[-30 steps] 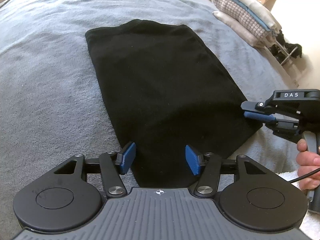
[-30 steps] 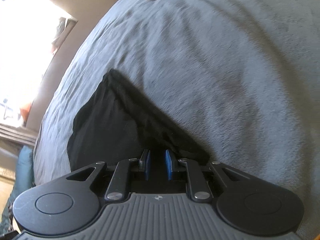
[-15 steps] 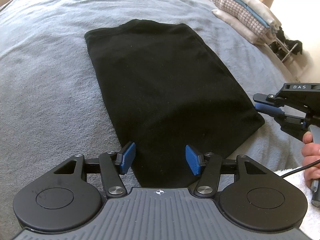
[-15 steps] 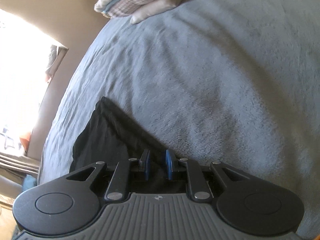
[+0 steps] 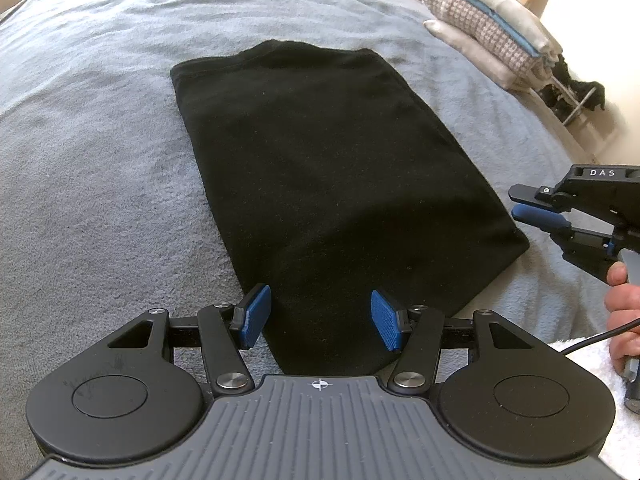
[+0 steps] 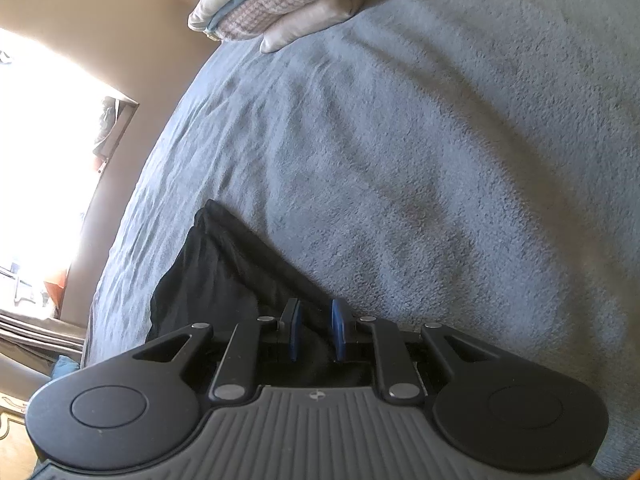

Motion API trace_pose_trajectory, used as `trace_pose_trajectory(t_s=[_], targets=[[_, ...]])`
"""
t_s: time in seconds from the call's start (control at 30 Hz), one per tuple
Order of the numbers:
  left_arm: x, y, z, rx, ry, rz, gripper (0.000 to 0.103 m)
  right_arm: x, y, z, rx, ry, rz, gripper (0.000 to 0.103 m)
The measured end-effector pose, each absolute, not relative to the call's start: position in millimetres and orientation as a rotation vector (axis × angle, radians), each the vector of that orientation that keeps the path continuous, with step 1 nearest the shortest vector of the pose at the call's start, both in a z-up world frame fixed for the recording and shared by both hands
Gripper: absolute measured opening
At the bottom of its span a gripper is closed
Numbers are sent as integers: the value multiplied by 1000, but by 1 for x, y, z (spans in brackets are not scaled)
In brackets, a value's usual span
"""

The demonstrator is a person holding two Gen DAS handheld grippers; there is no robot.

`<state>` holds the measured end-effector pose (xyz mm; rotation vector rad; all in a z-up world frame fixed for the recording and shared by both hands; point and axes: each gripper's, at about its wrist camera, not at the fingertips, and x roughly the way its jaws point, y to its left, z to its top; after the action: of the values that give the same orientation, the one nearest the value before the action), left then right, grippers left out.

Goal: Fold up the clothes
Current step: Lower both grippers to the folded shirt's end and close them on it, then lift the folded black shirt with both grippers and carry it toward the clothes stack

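A black garment (image 5: 332,184), folded into a long rectangle, lies flat on the grey blanket (image 5: 100,184). My left gripper (image 5: 318,320) is open wide, its blue pads (image 5: 254,316) on either side of the garment's near end, with nothing between them. My right gripper (image 5: 516,203) hovers just right of the garment's near right corner, held in a hand (image 5: 622,312). In the right wrist view, the right gripper (image 6: 314,320) shows a narrow gap between its pads and grips nothing; the black garment (image 6: 208,280) lies below and to its left.
A stack of folded clothes (image 5: 488,28) sits at the far right of the bed, also in the right wrist view as folded clothes (image 6: 280,4). A white towel (image 5: 600,392) lies at the near right. A rack with dark items (image 5: 576,96) stands beyond the bed edge.
My right gripper has pulled back to the right, off the garment's near right corner, and its view has tilted up towards the clothes stack. The left gripper and the garment stayed put.
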<state>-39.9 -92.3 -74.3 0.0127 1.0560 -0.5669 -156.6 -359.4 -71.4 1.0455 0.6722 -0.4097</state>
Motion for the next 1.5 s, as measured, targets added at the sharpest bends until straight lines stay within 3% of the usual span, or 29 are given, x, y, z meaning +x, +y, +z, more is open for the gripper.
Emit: trace_pose_trajectory(t_s=[0.07, 0.2, 0.43, 0.6, 0.73, 0.93, 1.0, 1.07, 1.23, 1.5], targets=[[-39, -87, -70, 0, 1036, -571, 56, -155, -360, -67, 1031, 672, -381, 18], [-27, -60, -59, -88, 949, -559, 56, -132, -368, -56, 956, 685, -307, 33], [45, -26, -77, -308, 900, -527, 56, -37, -406, -57, 946, 748, -148, 41], [90, -18, -107, -491, 969, -579, 50, 18, -419, -82, 977, 916, -83, 42], [109, -8, -122, -614, 979, -636, 45, 44, -415, -87, 954, 944, -47, 44], [134, -4, -141, -720, 1004, -727, 31, 77, -401, -90, 960, 965, 8, 44], [138, -4, -146, -740, 1011, -740, 19, 86, -395, -86, 936, 968, 18, 44], [141, -5, -150, -757, 1012, -754, 14, 92, -388, -81, 882, 988, 19, 44], [140, -5, -152, -748, 989, -780, 11, 113, -368, -66, 678, 1105, -4, 31], [141, -21, -134, -607, 1007, -726, 4, 127, -325, -42, 329, 1207, 6, 22]])
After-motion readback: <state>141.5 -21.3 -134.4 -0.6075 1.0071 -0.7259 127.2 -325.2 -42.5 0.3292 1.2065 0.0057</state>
